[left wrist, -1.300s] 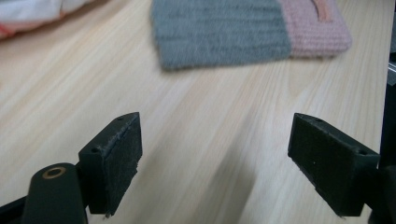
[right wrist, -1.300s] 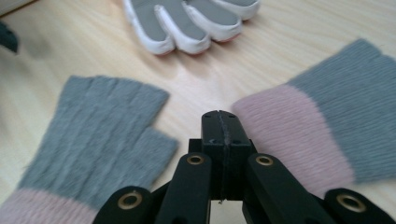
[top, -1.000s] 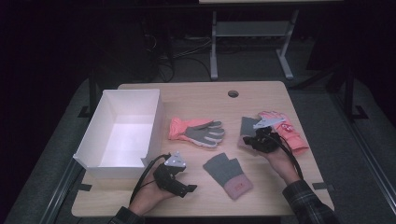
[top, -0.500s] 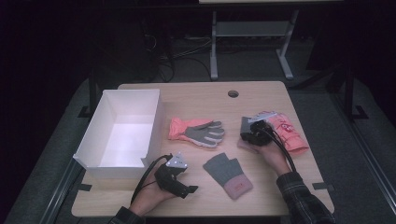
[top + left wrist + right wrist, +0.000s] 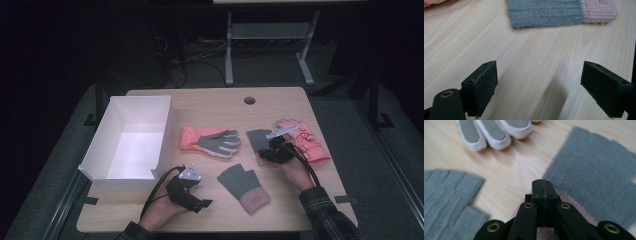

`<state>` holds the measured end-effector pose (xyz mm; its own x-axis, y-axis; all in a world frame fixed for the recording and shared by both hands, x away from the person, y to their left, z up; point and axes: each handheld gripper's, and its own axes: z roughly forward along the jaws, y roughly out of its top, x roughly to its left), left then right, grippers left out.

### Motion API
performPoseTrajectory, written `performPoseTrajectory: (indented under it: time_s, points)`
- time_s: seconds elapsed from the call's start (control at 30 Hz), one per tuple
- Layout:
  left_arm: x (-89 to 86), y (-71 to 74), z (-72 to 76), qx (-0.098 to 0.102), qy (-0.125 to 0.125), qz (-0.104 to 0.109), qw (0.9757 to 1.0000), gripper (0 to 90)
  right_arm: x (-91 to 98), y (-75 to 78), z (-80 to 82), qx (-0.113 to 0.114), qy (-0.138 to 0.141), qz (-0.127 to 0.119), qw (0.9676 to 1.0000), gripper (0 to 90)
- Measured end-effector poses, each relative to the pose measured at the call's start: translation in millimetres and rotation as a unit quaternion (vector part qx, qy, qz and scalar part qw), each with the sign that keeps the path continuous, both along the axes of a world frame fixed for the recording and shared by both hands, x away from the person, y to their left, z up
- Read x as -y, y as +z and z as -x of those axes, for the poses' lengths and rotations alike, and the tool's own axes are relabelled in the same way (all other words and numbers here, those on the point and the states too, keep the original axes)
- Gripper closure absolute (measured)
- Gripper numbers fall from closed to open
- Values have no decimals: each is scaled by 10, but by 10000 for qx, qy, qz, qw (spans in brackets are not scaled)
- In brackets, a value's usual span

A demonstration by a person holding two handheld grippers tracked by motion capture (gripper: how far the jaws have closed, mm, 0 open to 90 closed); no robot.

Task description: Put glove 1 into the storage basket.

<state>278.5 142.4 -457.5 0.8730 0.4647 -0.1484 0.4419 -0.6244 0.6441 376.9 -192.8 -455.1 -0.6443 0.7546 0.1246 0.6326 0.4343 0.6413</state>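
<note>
My left gripper (image 5: 200, 202) (image 5: 539, 75) rests open on the bare table near the front edge, with nothing between its jaws. A grey knitted mitten with a pink cuff (image 5: 245, 186) (image 5: 546, 12) (image 5: 446, 195) lies just to its right. My right gripper (image 5: 265, 154) (image 5: 542, 182) is shut, its tips low over the pink cuff edge of a fuzzy grey glove (image 5: 257, 137) (image 5: 596, 177); I see nothing between the jaws. An orange glove with a grey palm (image 5: 210, 140) (image 5: 496, 130) lies in the middle. A pink glove (image 5: 306, 141) lies right of the right gripper.
An open white box (image 5: 165, 130) stands at the table's left side. The wooden table (image 5: 215, 107) has a round cable hole (image 5: 249, 100) near its far edge. Dark floor and a metal stand lie beyond the table.
My right gripper has shifted a little left, off the pink glove toward the fuzzy grey glove. The left gripper has stayed where it was.
</note>
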Motion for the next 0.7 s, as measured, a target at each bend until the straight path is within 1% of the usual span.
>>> performPoseTrajectory:
  time_s: [0.1,0.13,0.23,0.27,0.4,0.5,0.57,0.6,0.67,0.7]
  points:
    - [-2,2,2,2,1,-6,10000,136,6,11,43,-29,55,41,10000,900]
    - [-4,2,-2,6,3,-6,10000,136,7,19,92,-24,86,81,9999,900]
    - [-4,2,-2,4,4,0,10000,136,14,12,127,-29,94,55,9999,900]
    - [-3,-1,2,-1,20,31,10000,136,29,16,160,-48,111,74,9999,900]
    - [-6,0,1,-18,24,20,10000,136,62,22,204,-71,136,97,9998,900]
    - [-2,-2,3,-10,32,38,10000,136,99,24,229,-52,147,56,9999,900]
    - [0,1,4,15,-6,17,10000,136,134,69,230,36,93,22,9999,900]
    - [2,0,2,9,-7,7,10000,136,173,103,216,80,26,-54,10000,861]
    - [3,-5,-5,-4,-24,-23,10000,136,205,112,182,97,-71,-168,9998,827]
    - [3,-5,-5,-4,-24,-23,10000,136,210,113,158,88,-132,-178,9997,795]
